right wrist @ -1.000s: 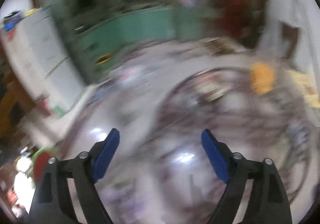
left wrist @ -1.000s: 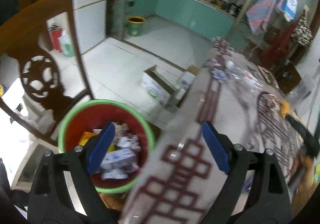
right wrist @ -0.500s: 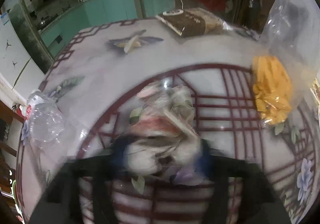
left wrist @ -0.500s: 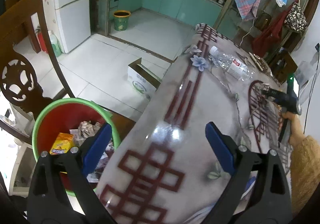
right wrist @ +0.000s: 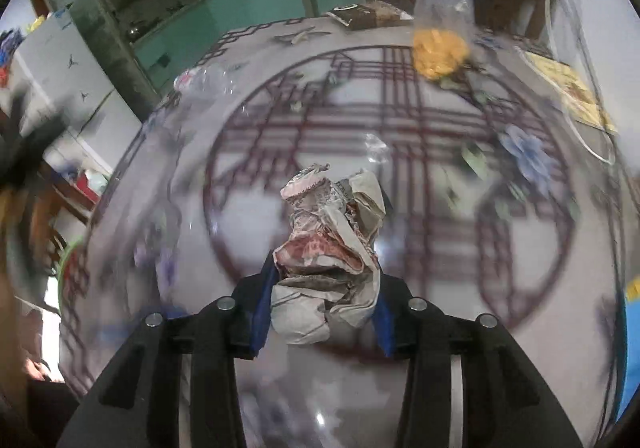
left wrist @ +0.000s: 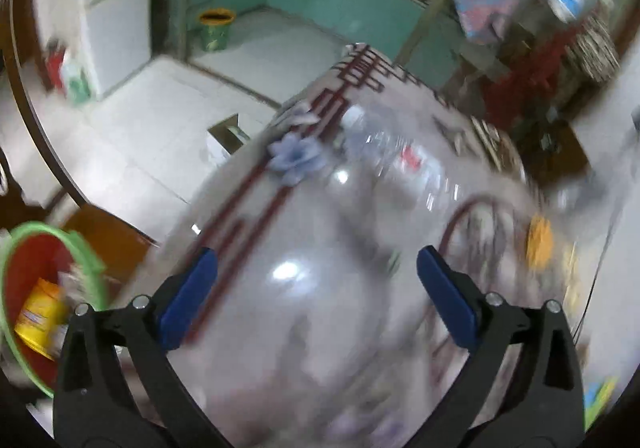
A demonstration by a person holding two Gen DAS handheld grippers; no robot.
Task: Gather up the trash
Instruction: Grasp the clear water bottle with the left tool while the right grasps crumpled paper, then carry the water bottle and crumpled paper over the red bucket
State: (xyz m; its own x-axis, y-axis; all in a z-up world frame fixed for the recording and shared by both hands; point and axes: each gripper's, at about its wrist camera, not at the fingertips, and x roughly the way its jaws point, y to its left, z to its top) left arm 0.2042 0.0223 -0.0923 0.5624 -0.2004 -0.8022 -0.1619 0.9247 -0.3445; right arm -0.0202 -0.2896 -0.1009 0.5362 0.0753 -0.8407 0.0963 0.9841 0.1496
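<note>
My right gripper (right wrist: 322, 308) is shut on a crumpled paper wad (right wrist: 332, 248), white with red print, and holds it above the round patterned table (right wrist: 440, 248). My left gripper (left wrist: 316, 288) is open and empty over the table's near left part (left wrist: 304, 328). A red trash bin with a green rim (left wrist: 28, 288), holding several wrappers, stands on the floor to the left of the table. A crushed clear plastic bottle (left wrist: 392, 155) lies on the table ahead of the left gripper; it also shows in the right wrist view (right wrist: 204, 81).
A clear bag with yellow contents (right wrist: 438, 47) sits at the table's far side, also in the left wrist view (left wrist: 540, 244). A brown packet (right wrist: 368, 15) and a yellow paper (right wrist: 568, 87) lie nearby. A cardboard box (left wrist: 228, 135) stands on the floor. A wooden chair (left wrist: 36, 127) is beside the bin.
My right gripper has closed on the paper wad and lifted it off the table. My left gripper has swung from above the bin to over the table, still open.
</note>
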